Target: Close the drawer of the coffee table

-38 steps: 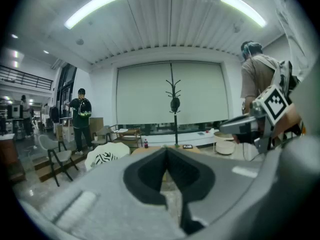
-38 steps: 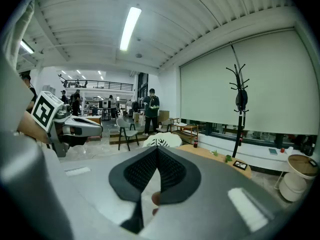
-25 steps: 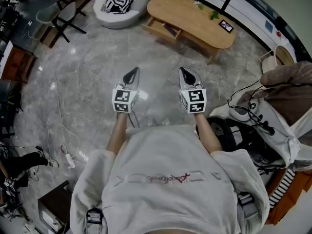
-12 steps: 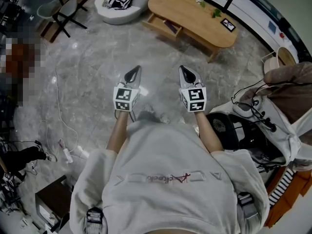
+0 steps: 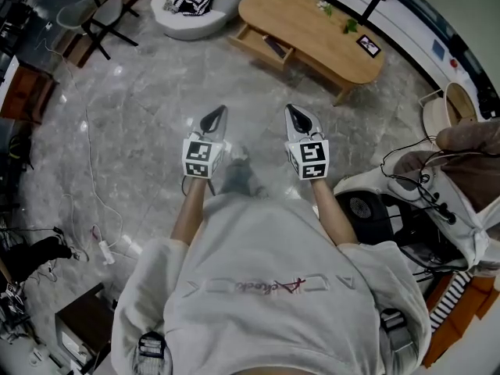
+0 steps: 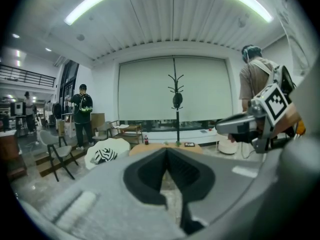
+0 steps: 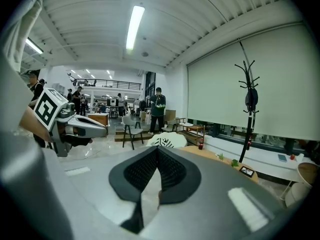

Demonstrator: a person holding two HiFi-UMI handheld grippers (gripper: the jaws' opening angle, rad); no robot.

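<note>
The oval wooden coffee table (image 5: 312,30) stands far ahead at the top of the head view. Its drawer (image 5: 264,48) is pulled out toward me with dark items inside. My left gripper (image 5: 212,119) and my right gripper (image 5: 298,116) are held side by side over the marble floor, well short of the table, both shut and empty. In the left gripper view the table (image 6: 150,148) shows just above the closed jaws, with the right gripper (image 6: 235,125) at the right. The right gripper view shows the table (image 7: 227,165) beyond the jaws and the left gripper (image 7: 95,130) at the left.
A white round chair (image 5: 199,2) with a striped cushion stands left of the table. Cables (image 5: 101,217) lie on the floor at left. A white scooter and bags (image 5: 422,209) crowd the right side. People stand farther back (image 6: 82,114). A coat stand (image 6: 177,104) rises behind the table.
I have stepped forward: the floor slid down through the head view and the scooter at right came nearer. Both grippers stayed shut and level with each other.
</note>
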